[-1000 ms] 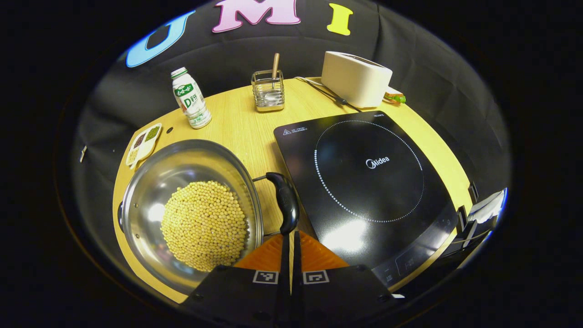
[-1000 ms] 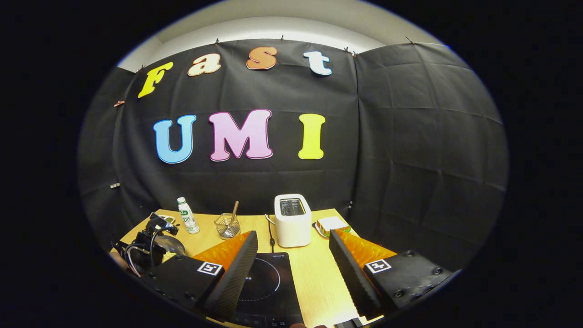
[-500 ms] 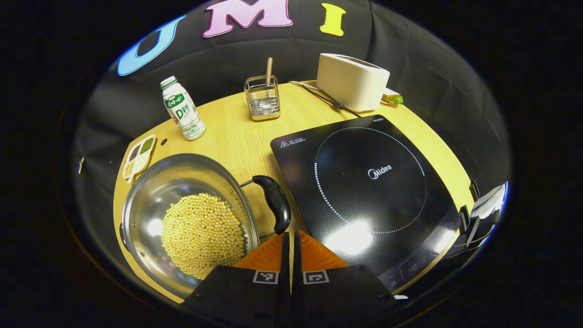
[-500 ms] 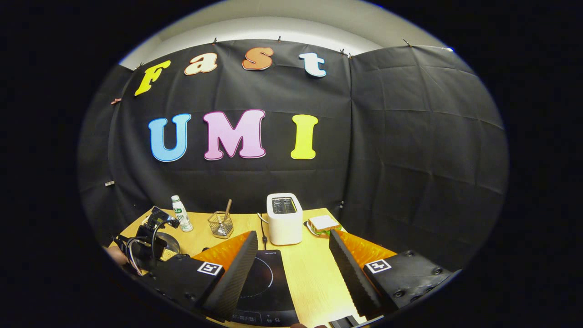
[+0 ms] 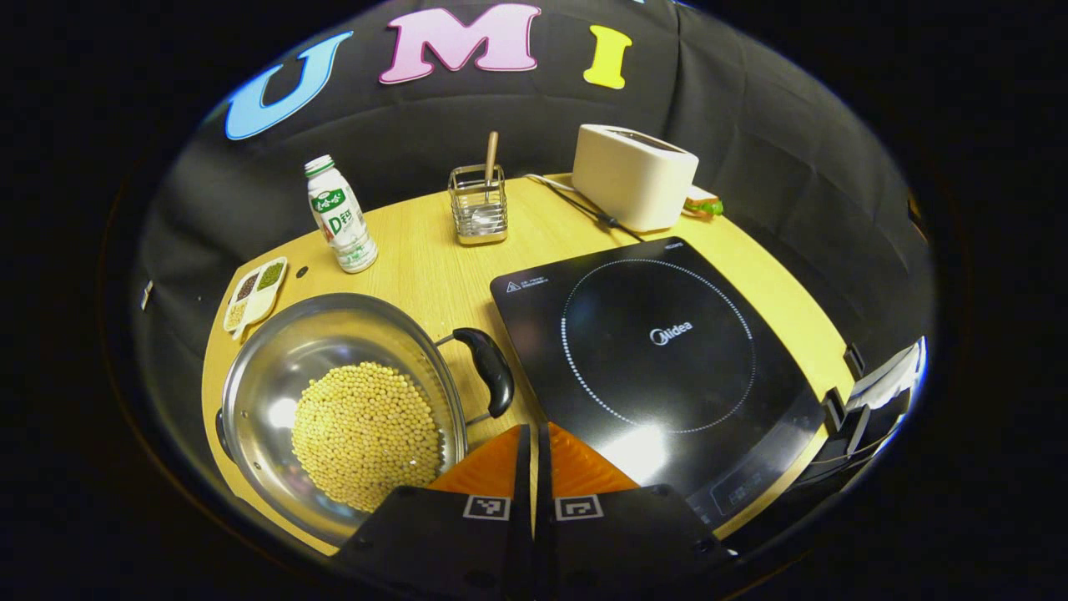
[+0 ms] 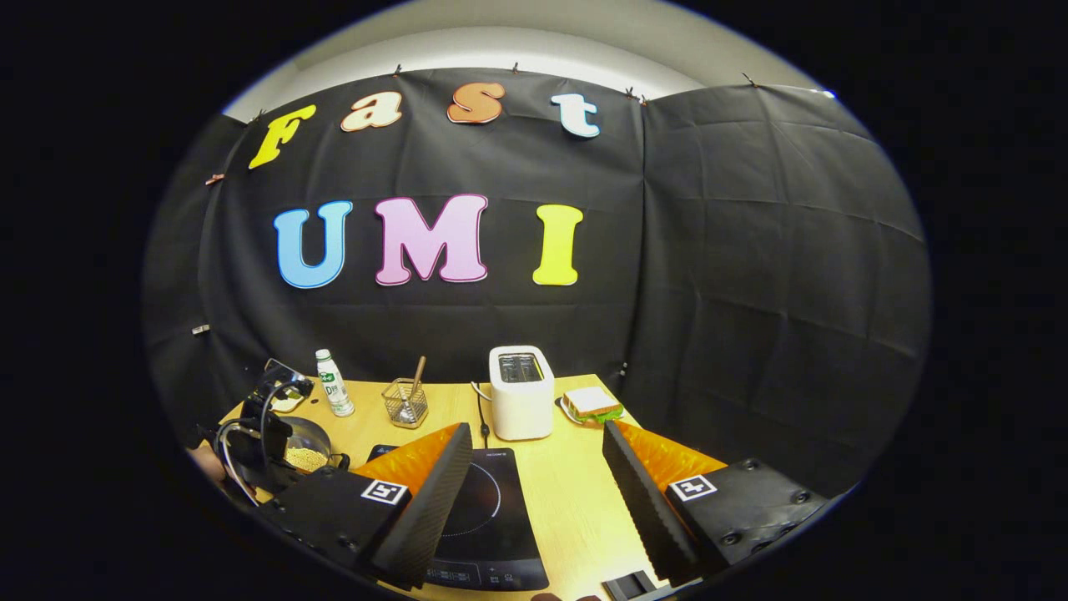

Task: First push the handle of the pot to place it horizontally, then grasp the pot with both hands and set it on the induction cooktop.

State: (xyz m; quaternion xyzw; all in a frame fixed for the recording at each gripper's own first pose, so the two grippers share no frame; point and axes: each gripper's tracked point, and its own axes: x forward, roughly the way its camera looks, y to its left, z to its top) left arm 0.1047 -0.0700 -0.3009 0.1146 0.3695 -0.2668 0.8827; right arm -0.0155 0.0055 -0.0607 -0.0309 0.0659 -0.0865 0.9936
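Pot [image 5: 334,401] sat on the table [image 5: 434,250], left of the cooktop [image 5: 659,351]. Its handle [image 5: 492,380] lay just ahead of the left hand-held gripper [image 5: 532,430], fingers pressed together. Right hand-held gripper [image 6: 534,476] hung spread, farther off.

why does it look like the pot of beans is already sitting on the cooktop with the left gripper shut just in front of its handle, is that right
Not quite. The pot of beans sits on the wooden table, beside the cooktop, not on it; the left gripper view shows this. The rest holds: the left gripper is shut just in front of the handle.
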